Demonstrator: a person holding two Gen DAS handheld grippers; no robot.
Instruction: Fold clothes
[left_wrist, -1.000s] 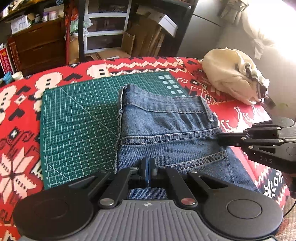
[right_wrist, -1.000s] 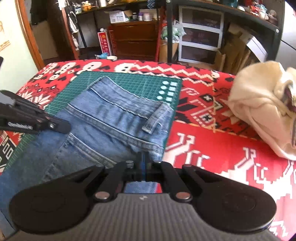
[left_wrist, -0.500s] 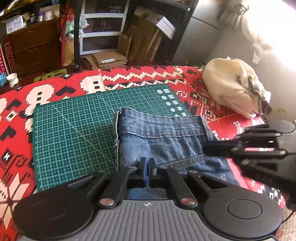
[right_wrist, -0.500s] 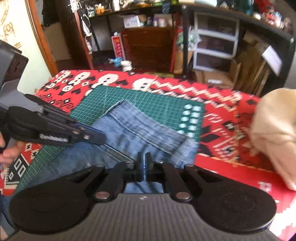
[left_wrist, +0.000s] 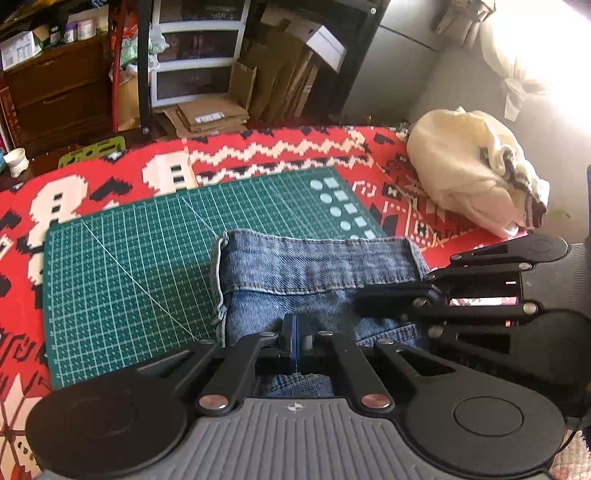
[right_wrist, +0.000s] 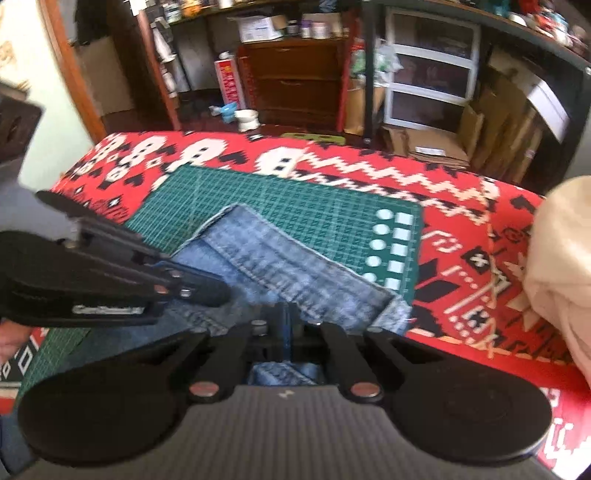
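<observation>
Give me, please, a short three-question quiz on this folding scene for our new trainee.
1. True or false: both tongs are shut on the jeans.
2. What lies directly under the jeans: A) green cutting mat, B) bare wood, C) a towel?
3. Fill in: the cream cloth bundle rests on the red patterned ____, apart from the jeans.

Key: 1 true (left tongs, right tongs); 2 A; 3 blanket.

No legible text in either view, white lettering on the left gripper (right_wrist: 207, 291) side too blurred to read
</observation>
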